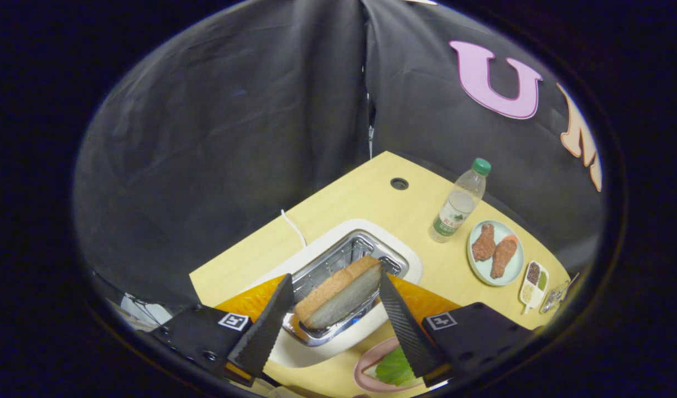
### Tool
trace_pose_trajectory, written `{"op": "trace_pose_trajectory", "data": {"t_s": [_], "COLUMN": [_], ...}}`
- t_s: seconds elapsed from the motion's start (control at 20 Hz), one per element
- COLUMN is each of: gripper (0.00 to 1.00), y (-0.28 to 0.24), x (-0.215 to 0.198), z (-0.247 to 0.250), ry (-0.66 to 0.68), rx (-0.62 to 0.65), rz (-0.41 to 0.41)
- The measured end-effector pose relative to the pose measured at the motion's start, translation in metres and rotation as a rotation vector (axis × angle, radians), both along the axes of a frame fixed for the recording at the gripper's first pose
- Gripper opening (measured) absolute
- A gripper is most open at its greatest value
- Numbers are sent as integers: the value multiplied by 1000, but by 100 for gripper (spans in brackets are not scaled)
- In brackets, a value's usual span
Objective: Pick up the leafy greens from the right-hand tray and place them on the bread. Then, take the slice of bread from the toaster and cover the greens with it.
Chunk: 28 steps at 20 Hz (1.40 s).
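**Kid:** What is your claw doing?

**Me:** My claw [334, 287] is open wide. One finger is on each side of the slice of bread [338, 298]. I can't tell if both fingers press on it.

**Kid:** Where is the bread?

**Me:** It sticks up, tilted, out of the shiny slot of the white toaster [349, 260]. The toaster sits on the yellow table [371, 204].

**Kid:** And the leafy greens?

**Me:** The leafy greens [395, 367] lie on a pink plate [366, 365], close to me, just by one finger. I can't tell if bread is under them.

**Kid:** What else is there?

**Me:** Past the toaster stands a water bottle [460, 204] with a green cap. Beside it is a pale plate [496, 253] with two brown chicken legs [494, 250].
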<state>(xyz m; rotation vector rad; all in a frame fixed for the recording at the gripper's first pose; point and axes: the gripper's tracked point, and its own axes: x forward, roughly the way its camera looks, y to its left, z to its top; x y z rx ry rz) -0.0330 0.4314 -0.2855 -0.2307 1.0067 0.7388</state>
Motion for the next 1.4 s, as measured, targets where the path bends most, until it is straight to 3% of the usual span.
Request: {"op": "trace_pose_trajectory", "data": {"t_s": [0.15, 0.5, 0.6, 1.1, 1.4], "gripper": [100, 26, 11, 11, 10], "y": [0, -7, -6, -43, -96], "x": [-5, -15, -13, 5, 8], "z": [-7, -3, 2, 75, 83], "ry": [25, 31, 35, -73, -131], "rx": [-12, -16, 27, 229, 253], "rz": [-2, -7, -54, -201, -319]}}
